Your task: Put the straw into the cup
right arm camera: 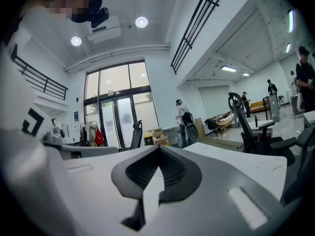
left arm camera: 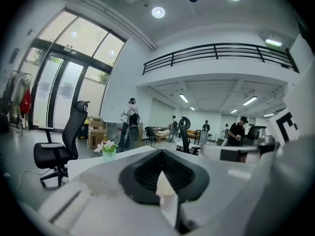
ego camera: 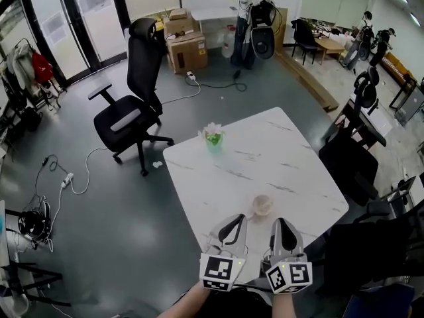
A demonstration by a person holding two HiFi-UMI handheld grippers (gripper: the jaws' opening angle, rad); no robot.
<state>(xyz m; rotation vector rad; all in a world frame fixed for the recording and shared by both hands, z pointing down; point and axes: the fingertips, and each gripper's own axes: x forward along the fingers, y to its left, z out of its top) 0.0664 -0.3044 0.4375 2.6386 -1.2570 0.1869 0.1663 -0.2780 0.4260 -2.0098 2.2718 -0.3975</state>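
From the head view I see both grippers low in the frame, side by side over the near edge of the white marbled table (ego camera: 265, 148). The left gripper (ego camera: 236, 220) sits left of the right gripper (ego camera: 279, 222), each with its marker cube (ego camera: 220, 271) nearest the camera.

The cup (ego camera: 262, 205) stands on the table just beyond the two sets of fingertips, between them and a little above them in the frame. It touches neither. It is pale and small from here, and I cannot pick out the straw in any view.

In the right gripper view the right gripper (right arm camera: 158, 149) has its dark pads pressed together at the tip, with nothing caught between them. In the left gripper view the left gripper (left arm camera: 161, 154) also shows its pads meeting at the tip. A pale cream wedge fills the cleft behind them – I cannot tell what it is.

Further up the table, near its far left corner, stands a small green pot of white flowers (ego camera: 213, 138), also visible at the left of the left gripper view. A black office chair (ego camera: 132, 105) stands on the grey floor at upper left, with cardboard boxes (ego camera: 187, 48) beyond it – both well apart from the table
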